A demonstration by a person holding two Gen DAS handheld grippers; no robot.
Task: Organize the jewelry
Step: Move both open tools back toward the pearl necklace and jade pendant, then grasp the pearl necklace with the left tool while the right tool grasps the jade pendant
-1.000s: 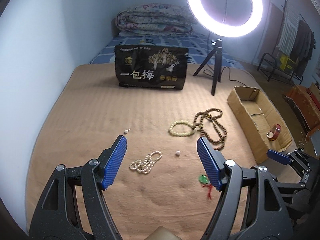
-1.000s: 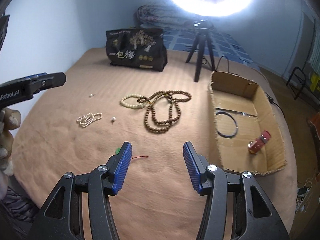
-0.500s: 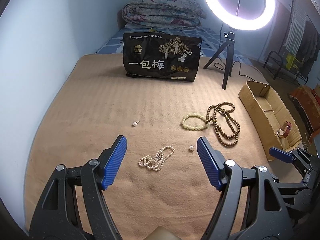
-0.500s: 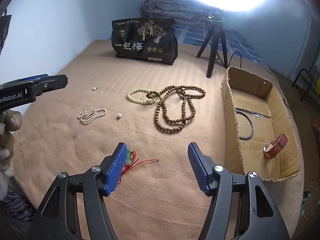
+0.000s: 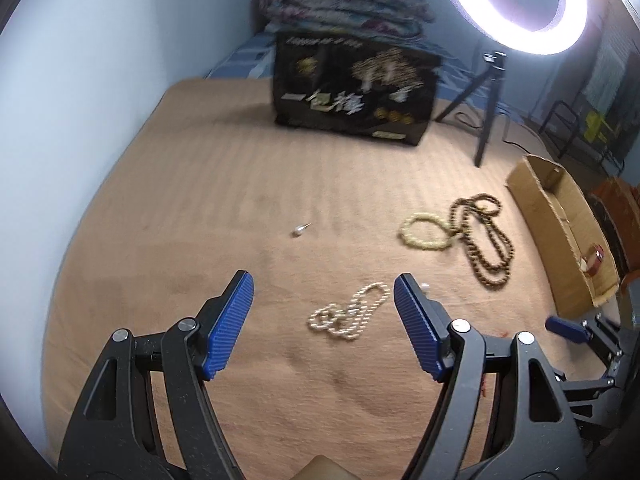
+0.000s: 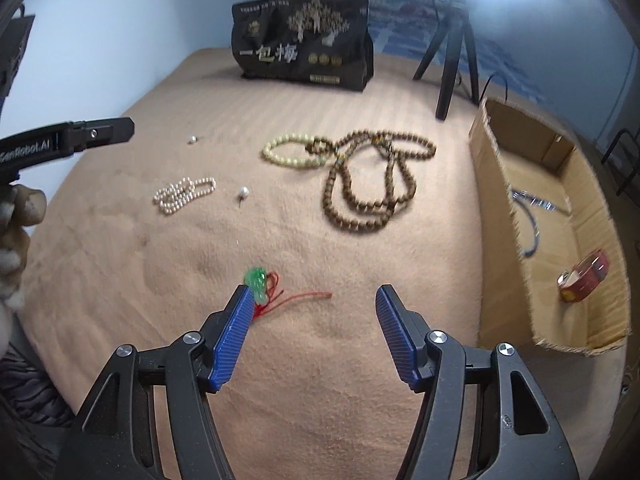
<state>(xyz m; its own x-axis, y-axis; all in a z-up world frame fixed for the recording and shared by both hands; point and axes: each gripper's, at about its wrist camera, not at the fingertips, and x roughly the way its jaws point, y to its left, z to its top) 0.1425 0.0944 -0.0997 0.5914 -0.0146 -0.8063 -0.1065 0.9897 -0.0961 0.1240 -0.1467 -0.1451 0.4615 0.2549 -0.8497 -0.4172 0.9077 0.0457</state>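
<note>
1. The left gripper hangs low over the tan blanket, pitched forward and down, its blue pads spread wide with nothing between them.
2. The right gripper has a similar downward tilt, jaws wide apart and empty; its left pad tip sits just at a green pendant on a red cord, though whether they touch cannot be told.
3. In the right wrist view the left gripper's black finger reaches in from the left edge, with the person's knuckles below it.
4. A white pearl strand lies bunched on the blanket just ahead of the left gripper, between the lines of its two pads but beyond their tips.
5. A single pearl earring rests beside the strand; a second one lies farther out, well apart.
6. Beyond, a cream bead bracelet touches a looped brown wooden bead necklace.
7. To the right, an open cardboard box holds a red-strapped watch and a dark bangle.
8. At the far end stand a black printed bag, a ring light on its tripod, and a folded quilt.
</note>
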